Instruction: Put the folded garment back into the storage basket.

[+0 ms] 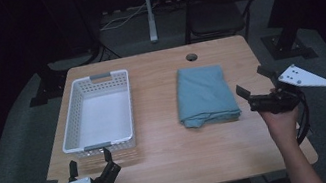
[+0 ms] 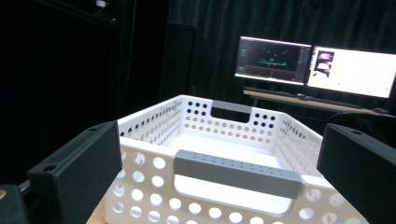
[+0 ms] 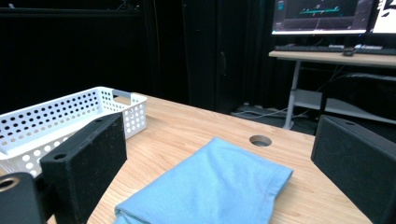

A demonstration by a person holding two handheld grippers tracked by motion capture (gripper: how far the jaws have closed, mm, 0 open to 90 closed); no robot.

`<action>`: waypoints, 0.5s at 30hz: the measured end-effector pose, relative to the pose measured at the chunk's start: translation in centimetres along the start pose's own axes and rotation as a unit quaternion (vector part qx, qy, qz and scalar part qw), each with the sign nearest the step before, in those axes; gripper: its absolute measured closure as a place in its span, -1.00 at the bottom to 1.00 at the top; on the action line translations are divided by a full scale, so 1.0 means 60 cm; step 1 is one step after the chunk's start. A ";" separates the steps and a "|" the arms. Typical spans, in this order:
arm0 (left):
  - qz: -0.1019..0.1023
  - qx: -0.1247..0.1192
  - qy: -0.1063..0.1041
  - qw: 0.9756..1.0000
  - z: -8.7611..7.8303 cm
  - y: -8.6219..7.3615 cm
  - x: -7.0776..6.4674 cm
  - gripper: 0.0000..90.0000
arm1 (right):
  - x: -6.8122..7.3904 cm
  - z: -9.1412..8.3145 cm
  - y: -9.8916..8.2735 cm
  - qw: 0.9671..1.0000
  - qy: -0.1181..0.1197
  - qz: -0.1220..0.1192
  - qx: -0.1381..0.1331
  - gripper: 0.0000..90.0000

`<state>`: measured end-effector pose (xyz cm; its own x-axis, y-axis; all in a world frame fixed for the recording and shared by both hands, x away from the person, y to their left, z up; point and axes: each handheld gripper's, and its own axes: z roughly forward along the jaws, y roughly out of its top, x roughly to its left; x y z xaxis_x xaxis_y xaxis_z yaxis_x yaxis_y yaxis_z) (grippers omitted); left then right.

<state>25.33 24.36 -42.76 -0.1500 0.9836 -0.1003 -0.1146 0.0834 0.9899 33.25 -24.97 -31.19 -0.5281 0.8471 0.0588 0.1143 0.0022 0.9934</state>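
Basically, folded light-blue cloth (image 1: 206, 95) lies mid-desk twd right edge: soft, light, floppy, so pinch its thick folded edge w/ your right hand-held gripper (image 1: 252, 84), jaws wide open & empty.

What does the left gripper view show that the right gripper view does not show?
Left gripper view: the grey near handle of the white basket, seen close between open jaws. Right gripper view: the folded blue cloth, the wooden table and its cable hole. Both share the basket, the lit monitors behind, and wide-open black jaws.
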 end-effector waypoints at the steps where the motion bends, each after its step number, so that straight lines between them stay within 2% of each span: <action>1: 0.001 0.000 -0.003 1.000 0.000 0.000 0.000 -0.97 | -0.001 0.004 0.002 1.000 0.001 0.003 0.000 -0.92; 4: 0.007 -0.005 -0.014 1.000 -0.001 -0.001 -0.001 -0.97 | -0.009 0.016 0.008 1.000 0.007 0.011 0.006 -0.92; 9: 0.001 -0.001 -0.018 1.000 0.000 0.000 0.000 -0.97 | -0.025 0.046 0.015 0.999 0.015 0.026 0.028 -0.92; 13: 0.005 -0.002 -0.019 1.000 -0.001 -0.001 -0.001 -0.97 | -0.035 0.072 0.012 0.998 0.005 0.022 0.050 -0.91; 15: 0.004 -0.001 -0.019 1.000 -0.001 0.000 -0.001 -0.97 | -0.039 0.080 0.008 0.998 0.007 0.029 0.054 -0.91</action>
<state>25.30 24.31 -42.79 -0.1130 0.9896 -0.0886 -0.1157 0.0755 0.9904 38.59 -24.42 -31.34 -0.5296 0.8399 0.1183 0.2349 0.0113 0.9719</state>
